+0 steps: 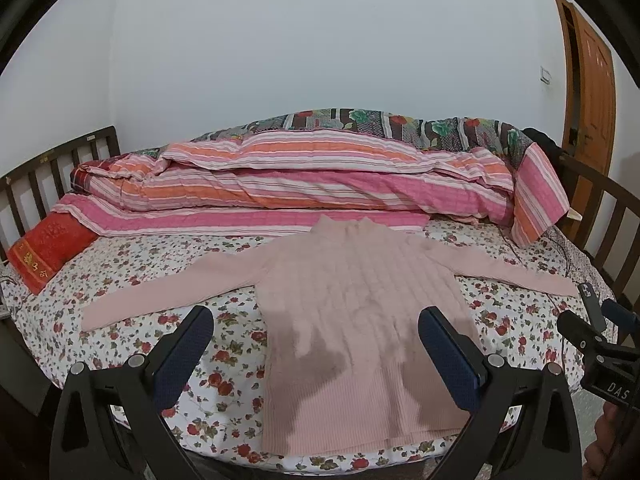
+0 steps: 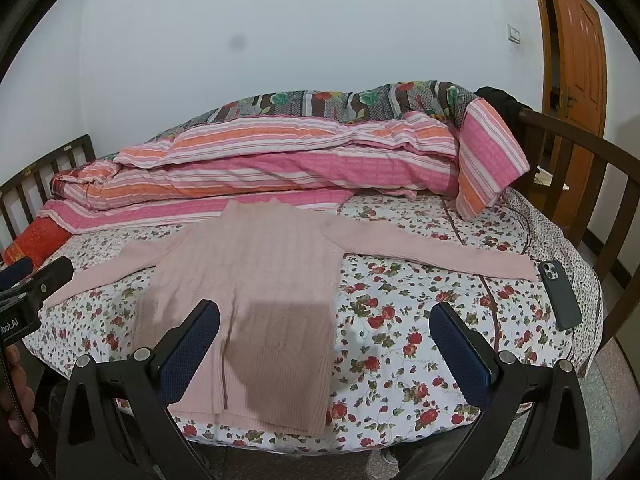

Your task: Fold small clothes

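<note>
Sweater [image 1: 360,312] laid flat on bed [image 1: 224,360], sleeves spread wide, so folding hasn't started imo. My left gripper [image 1: 316,356] and right gripper [image 2: 324,356] hover above hem, jaws spread, holding nothing.

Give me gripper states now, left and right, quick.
Left gripper: open, holding nothing, above the sweater.
Right gripper: open, holding nothing, above the sweater's right edge and the bed.
</note>
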